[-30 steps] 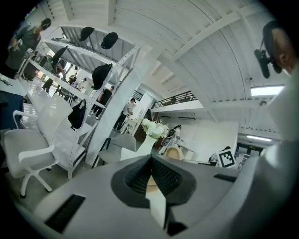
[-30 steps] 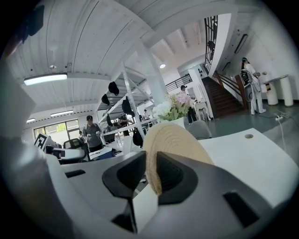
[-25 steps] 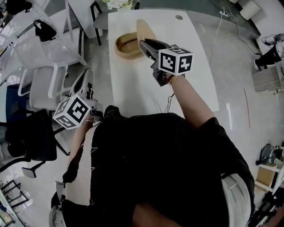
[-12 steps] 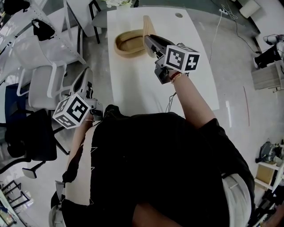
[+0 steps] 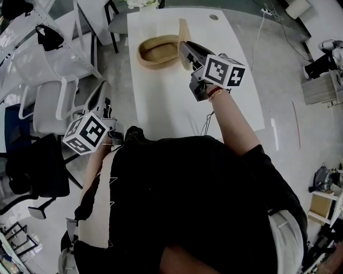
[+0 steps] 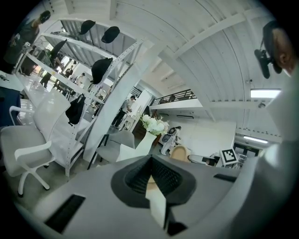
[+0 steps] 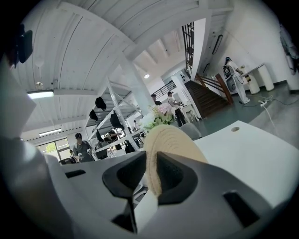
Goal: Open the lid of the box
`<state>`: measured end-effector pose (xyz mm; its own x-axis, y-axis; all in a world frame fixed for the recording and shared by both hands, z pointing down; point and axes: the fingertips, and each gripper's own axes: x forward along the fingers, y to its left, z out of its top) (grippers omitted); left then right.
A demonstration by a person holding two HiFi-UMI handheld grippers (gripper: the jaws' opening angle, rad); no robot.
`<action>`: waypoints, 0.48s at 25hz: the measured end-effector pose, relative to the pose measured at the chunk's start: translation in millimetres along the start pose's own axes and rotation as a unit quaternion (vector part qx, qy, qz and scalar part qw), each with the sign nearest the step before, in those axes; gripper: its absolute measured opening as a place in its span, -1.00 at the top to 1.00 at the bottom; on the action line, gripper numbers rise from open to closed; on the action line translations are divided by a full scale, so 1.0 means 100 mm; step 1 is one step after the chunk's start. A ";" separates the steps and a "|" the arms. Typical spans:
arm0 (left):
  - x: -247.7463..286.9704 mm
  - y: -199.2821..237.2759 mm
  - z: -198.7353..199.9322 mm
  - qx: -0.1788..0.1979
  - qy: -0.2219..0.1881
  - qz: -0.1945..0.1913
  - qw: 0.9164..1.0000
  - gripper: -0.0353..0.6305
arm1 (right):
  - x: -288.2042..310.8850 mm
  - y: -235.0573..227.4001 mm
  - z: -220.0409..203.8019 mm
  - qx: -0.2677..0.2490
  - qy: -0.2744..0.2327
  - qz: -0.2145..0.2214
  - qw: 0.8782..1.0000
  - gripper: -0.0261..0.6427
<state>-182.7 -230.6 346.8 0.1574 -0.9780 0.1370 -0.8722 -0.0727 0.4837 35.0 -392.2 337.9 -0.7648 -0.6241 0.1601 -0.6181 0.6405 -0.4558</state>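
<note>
An oval wooden box (image 5: 158, 52) lies open on the white table (image 5: 161, 107), near its far end. Its lid (image 5: 185, 31) stands on edge at the box's right side, and my right gripper (image 5: 186, 49) is shut on the lid's rim. In the right gripper view the pale lid (image 7: 170, 140) rises between the two jaws of the right gripper (image 7: 153, 163), which press on it. My left gripper (image 5: 113, 132) hangs off the table beside the person's left hip. In the left gripper view the left gripper (image 6: 151, 164) has its jaws together with nothing between them.
White chairs (image 5: 51, 101) and a black chair (image 5: 32, 166) stand left of the table. A vase of flowers (image 5: 140, 3) is at the table's far edge and a cable hole (image 5: 214, 17) at its far right. Shelving stands at the upper left.
My right gripper has moved farther across the table and to the right with the lid, which now stands more upright beside the box. The left gripper has not moved.
</note>
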 end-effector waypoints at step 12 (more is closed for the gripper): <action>0.10 0.15 0.01 0.002 0.024 -0.026 0.999 0.87 | -0.14 -0.05 -0.03 0.015 -0.034 -0.036 0.999 0.69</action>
<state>-194.5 -241.7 354.1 0.2249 -0.9623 0.1532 -0.8639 -0.1242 0.4880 48.1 -385.4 340.3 -0.7033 -0.6982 0.1338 -0.6649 0.5793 -0.4715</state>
